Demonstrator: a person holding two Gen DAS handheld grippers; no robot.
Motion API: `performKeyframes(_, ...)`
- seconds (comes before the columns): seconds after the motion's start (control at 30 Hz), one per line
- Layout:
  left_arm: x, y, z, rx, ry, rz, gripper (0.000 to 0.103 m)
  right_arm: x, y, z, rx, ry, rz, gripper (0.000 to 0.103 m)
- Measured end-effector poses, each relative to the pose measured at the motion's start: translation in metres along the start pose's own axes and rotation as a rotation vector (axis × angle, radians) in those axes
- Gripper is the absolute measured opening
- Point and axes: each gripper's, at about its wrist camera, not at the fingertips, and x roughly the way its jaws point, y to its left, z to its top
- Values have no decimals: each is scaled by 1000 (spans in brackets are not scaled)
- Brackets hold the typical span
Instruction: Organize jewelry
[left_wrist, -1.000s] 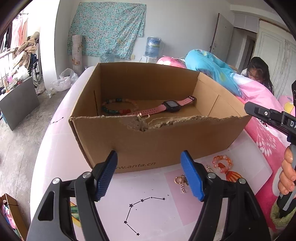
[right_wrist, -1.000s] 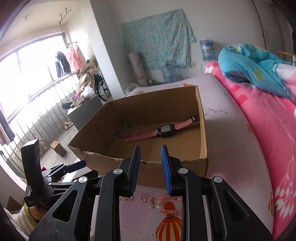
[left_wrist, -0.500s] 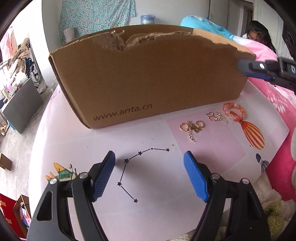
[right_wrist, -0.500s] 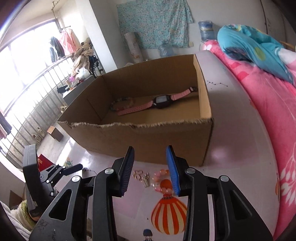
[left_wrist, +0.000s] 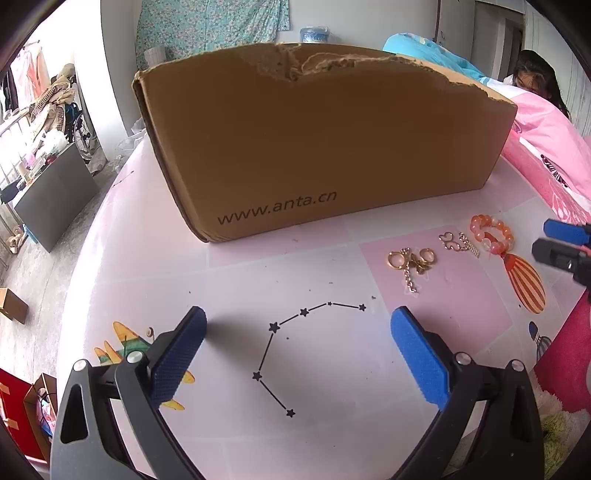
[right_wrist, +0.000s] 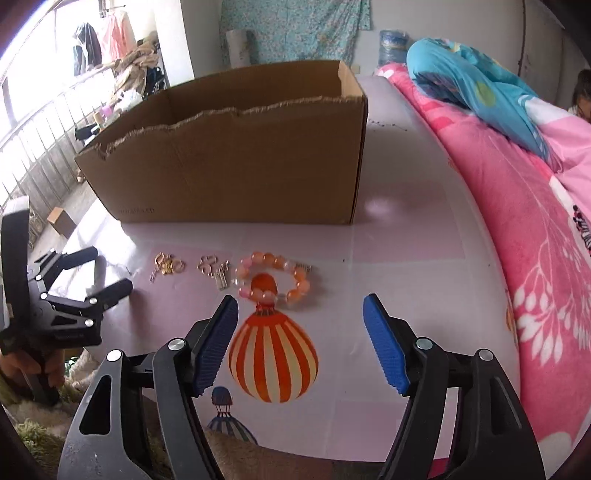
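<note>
We are lining up two pickups at once. Our right gripper (right_wrist: 301, 321) tilts steeply down toward the surface (right_wrist: 399, 236), its fingers (right_wrist: 218, 332) opening with nothing between them yet; the orange bead bracelet (right_wrist: 275, 275) lies flat just beyond the tips, at about twelve o'clock, over the printed balloon. To take it well, we should straddle one side of the bead ring, not the whole loop, and close on the beads themselves so they do not roll out.

Our left gripper (left_wrist: 295, 347) also points down at the surface, its fingers (left_wrist: 179, 354) spreading wide over bare surface. The gold ring cluster (left_wrist: 410, 260) sits at about one o'clock from it, with the small gold clip (left_wrist: 458, 242) further right. We need to swing that way before closing. The cardboard box (left_wrist: 314, 147), standing at twelve o'clock behind the jewelry, is our likely drop-off.
</note>
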Motion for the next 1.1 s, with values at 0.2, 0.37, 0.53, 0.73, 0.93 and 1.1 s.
performKeyframes(0.2,-2,-3,0,1,9,1,98,19,2,-4,-54,84,-44,95)
performKeyframes(0.37,-1,-2,3,6,35,-4,98,20,-4,-6,-71,118,-20,95)
performKeyframes(0.53,2,0,8,13,61,-10,98,18,0,-10,-93,101,-21,95)
performKeyframes(0.73,2,-2,6,-2,67,4,98,-2,4,5,-64,51,-47,95)
performKeyframes(0.93,1,-3,7,6,77,-4,98,-5,-6,20,40,20,44,85)
performKeyframes(1.1,2,-1,7,23,82,-16,98,8,-16,30,129,49,75,58)
